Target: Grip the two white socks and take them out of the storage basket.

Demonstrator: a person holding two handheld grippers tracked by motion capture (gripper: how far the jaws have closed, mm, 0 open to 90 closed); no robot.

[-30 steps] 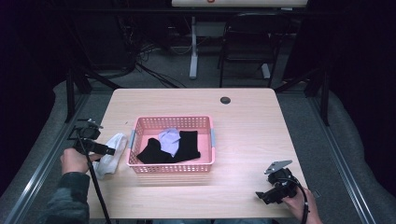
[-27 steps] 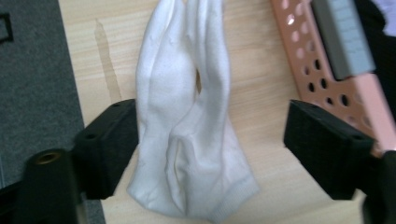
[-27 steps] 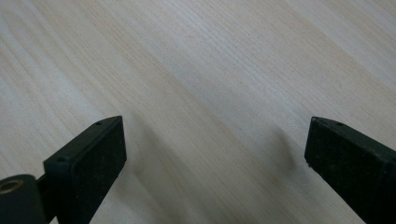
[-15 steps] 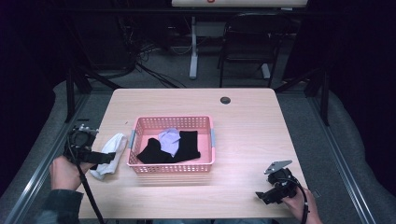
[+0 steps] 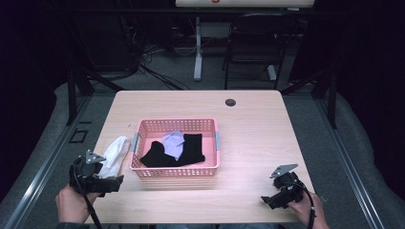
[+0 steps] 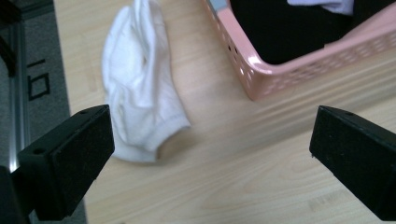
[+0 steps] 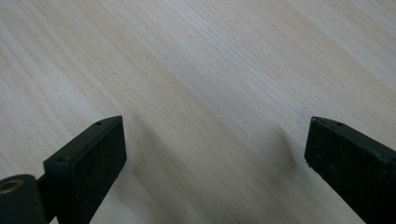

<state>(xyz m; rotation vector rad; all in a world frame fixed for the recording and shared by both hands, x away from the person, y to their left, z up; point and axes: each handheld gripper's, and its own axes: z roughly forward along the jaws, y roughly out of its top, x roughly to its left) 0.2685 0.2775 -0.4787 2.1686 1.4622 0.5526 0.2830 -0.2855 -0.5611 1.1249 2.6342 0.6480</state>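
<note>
High view: table [image 5: 258, 129], pink basket [image 5: 175, 169] with dark clothes partly overlapping, white sock [image 5: 114, 152] just beside its left.
Left gripper [image 6: 210, 154], jaws apart, hovers near the sock; right gripper [image 7: 215, 154], jaws apart, low over bare wood.

Lab: cables [image 5: 143, 67], dark framing.

Both hand-held grippers, the left gripper [image 5: 112, 179] and the right gripper [image 5: 265, 201], were black, each topped by a grey three-cornered plate, trailing a black cable, with blocky jaws showing small screw holes.
</note>
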